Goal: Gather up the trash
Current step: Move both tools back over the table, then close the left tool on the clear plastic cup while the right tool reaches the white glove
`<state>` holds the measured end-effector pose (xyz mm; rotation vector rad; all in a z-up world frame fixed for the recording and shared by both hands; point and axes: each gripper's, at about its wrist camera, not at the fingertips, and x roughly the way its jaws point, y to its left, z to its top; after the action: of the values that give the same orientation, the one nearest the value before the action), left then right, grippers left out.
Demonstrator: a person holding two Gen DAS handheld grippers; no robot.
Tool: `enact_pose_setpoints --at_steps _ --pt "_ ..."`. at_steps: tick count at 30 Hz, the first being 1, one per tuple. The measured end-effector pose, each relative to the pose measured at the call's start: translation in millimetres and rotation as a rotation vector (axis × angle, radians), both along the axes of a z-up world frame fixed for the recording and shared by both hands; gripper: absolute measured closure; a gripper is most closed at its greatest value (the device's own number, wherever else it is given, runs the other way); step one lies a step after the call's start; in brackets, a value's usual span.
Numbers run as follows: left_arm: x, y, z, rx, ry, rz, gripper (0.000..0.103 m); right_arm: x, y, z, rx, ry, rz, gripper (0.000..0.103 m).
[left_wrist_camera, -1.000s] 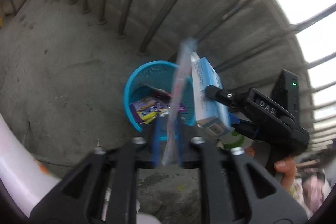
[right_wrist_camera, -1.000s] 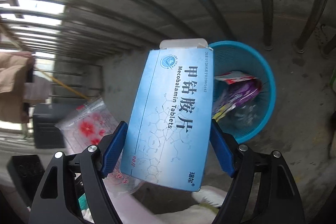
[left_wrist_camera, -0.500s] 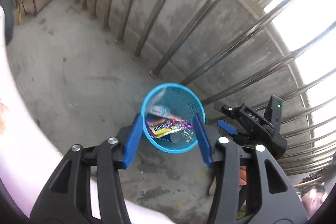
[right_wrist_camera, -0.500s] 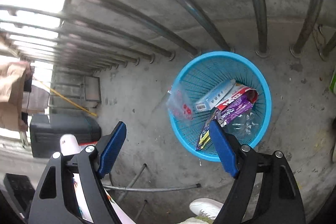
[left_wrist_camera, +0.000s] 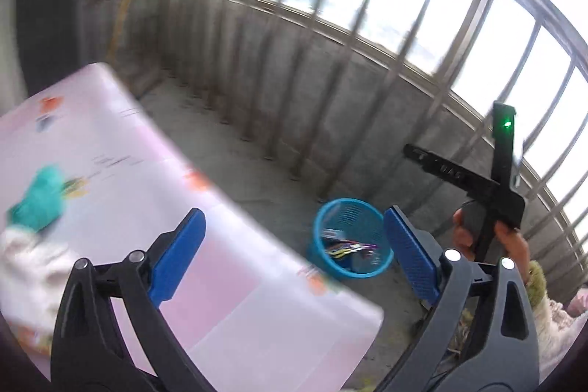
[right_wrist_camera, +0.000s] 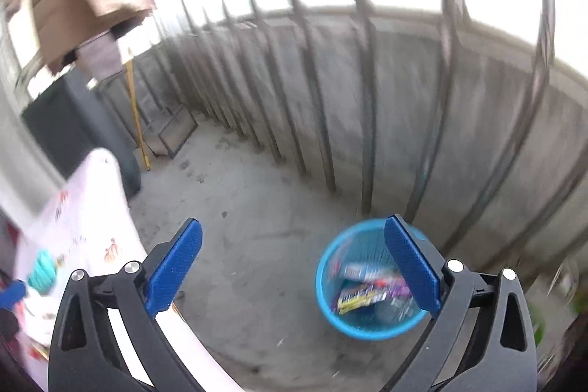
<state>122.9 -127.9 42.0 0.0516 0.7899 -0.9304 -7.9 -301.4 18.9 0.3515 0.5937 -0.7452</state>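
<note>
I have both grippers empty. The left gripper is spread wide, and so is the right gripper, since their loads now lie in the blue basket on the concrete floor by the railing. A second ago the right one pinched a blue tablet box and the left a clear wrapper; both went in. Now I've swung back toward the pink table, where a teal scrap near its left edge looks like the next trash.
</note>
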Motion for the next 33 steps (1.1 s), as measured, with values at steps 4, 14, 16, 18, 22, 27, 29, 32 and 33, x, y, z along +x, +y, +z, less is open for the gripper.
enact_pose_setpoints --at_steps 4,14,16,18,22,27,29,32,33 --pt "-1.4 76.0 4.5 -0.026 0.006 0.154 0.009 34.0 54.3 23.6 -0.148 0.009 0.168 0.006" --pt "6.5 256.2 -1.5 -0.139 -0.035 0.576 0.009 126.6 173.3 50.8 -0.03 -0.169 0.686 0.006" --pt "12.5 283.7 -7.1 -0.123 -0.052 0.672 0.009 154.6 195.0 46.7 0.032 -0.133 0.78 0.007" --pt "18.2 306.3 -14.6 -0.116 -0.062 0.74 0.009 184.9 212.5 37.5 0.091 -0.09 0.844 0.007" --pt "41.1 339.2 -31.1 -0.137 -0.045 0.818 0.009 254.6 246.9 14.0 0.209 -0.001 0.95 0.016" --pt "65.4 362.3 -47.9 -0.226 -0.01 0.824 0.009 318.1 274.4 -26.9 0.314 0.094 0.959 0.027" --pt "79.0 362.3 -55.5 -0.242 0.02 0.793 0.009 334.0 282.6 -41.0 0.323 0.133 0.96 0.027" --pt "99.2 353.1 -68.5 -0.2 0.046 0.761 0.009 351.4 293.2 -65.2 0.323 0.217 0.991 0.028" --pt "103.9 349.1 -73.5 -0.179 0.054 0.756 0.009 353.5 295.9 -69.6 0.327 0.231 1.004 0.031"
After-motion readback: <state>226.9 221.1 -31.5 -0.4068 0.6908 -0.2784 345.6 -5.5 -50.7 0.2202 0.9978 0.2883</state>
